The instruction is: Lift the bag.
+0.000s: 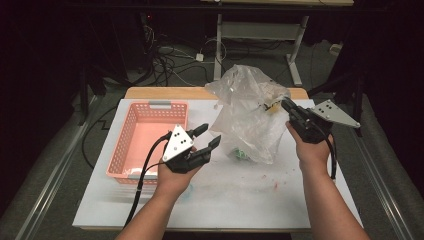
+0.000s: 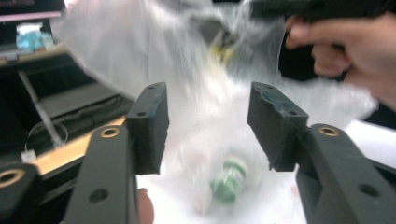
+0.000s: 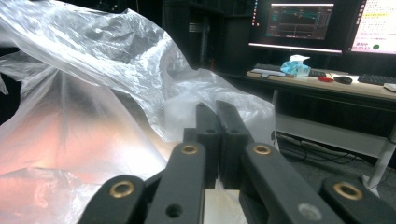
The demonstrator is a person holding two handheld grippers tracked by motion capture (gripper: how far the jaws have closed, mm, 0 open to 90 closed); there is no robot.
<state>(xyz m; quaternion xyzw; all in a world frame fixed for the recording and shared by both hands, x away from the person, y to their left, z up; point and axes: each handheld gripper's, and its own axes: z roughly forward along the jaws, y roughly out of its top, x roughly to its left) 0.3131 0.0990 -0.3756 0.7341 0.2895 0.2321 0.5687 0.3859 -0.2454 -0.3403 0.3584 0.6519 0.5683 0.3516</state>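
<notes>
Your right hand-held gripper was clenched on the upper edge of the clear plastic bag, its jaws pressed together in the right gripper view with the film pinched between them. Your right forearm rose from the bottom edge of the high view, the hand lifted so the bag hung from the grip with its bottom resting on the white tabletop.

Your left hand-held gripper was released, jaws spread wide and holding nothing, aimed at the bag's lower left side, just short of the film. Your left hand sat low over the tabletop, just right of the pink basket.

Inside the bag, near its bottom, lay a small green bottle, seen between the open jaws in the left gripper view. That view was blurred, so the bottle's label could not be read. A yellowish item near the pinched edge was too small to identify.
</notes>
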